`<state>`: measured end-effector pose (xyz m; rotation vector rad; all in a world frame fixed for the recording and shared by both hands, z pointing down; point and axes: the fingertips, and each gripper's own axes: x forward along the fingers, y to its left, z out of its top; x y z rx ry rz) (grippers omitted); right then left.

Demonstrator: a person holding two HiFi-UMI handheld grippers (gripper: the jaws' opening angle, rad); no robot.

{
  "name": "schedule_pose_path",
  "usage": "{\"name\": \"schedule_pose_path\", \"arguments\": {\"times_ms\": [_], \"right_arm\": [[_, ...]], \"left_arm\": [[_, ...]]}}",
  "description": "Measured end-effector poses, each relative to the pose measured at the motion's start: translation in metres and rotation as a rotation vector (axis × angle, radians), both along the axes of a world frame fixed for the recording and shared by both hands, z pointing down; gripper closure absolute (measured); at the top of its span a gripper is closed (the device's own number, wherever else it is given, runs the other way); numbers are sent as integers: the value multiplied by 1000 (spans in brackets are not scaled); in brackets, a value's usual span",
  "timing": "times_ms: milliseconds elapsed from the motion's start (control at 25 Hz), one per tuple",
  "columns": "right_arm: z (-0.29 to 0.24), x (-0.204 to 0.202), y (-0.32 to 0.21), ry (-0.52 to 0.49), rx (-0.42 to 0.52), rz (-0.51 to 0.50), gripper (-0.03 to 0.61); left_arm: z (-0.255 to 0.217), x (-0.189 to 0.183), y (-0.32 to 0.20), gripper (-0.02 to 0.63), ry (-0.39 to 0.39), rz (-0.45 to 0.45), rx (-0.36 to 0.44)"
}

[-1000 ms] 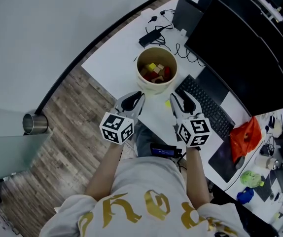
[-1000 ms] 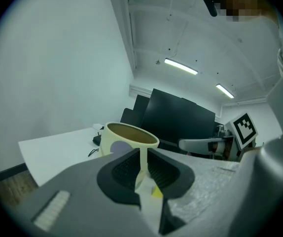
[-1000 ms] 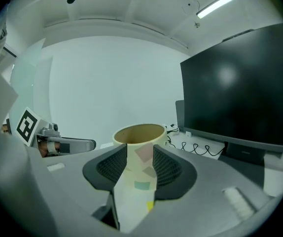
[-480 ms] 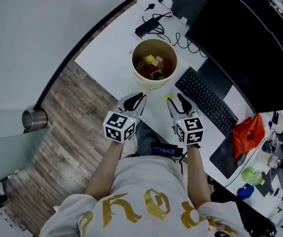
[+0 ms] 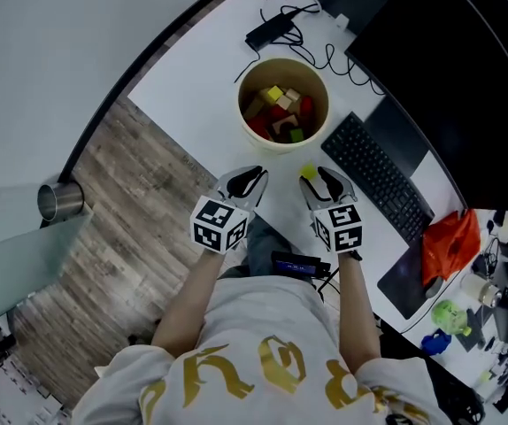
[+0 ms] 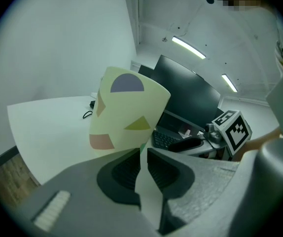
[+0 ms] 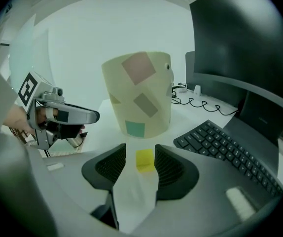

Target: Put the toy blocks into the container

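A cream paper container (image 5: 283, 104) stands on the white table (image 5: 201, 87) with several coloured blocks inside. One small yellow block (image 5: 307, 173) lies on the table just in front of it. My right gripper (image 5: 323, 184) is open, and in the right gripper view the yellow block (image 7: 144, 160) sits on the table between its fingertips without touching them. My left gripper (image 5: 246, 182) hovers at the table's near edge, shut with nothing in it. The container (image 6: 126, 112) fills the left gripper view, right ahead of the left gripper (image 6: 144, 154).
A black keyboard (image 5: 378, 189) lies right of the block, with a dark monitor (image 5: 440, 69) behind it. A power adapter and cables (image 5: 272, 32) lie behind the container. An orange bag (image 5: 444, 242) sits far right. The table's edge drops to wooden floor on the left.
The head view has shifted a little, so the container sits higher in the picture. Both grippers stay near the table's front edge, the right one still at the yellow block.
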<state>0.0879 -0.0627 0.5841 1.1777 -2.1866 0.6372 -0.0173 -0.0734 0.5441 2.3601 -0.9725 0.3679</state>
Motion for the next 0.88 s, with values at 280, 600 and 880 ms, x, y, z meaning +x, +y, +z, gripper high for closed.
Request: {"name": "schedule_pose_path", "arguments": {"times_ms": [280,600,880], "right_arm": [[14,-1,-4,30,-18,-6,383],[18,5,-10,78,-15,-6,363],[29,6,-9,94,-36,-20,362]], "left_arm": [[16,2,-2,563,3,12,-40],[22,0,-7,563,3,7,-52],[26,0,-9,563,3,2,-64]]}}
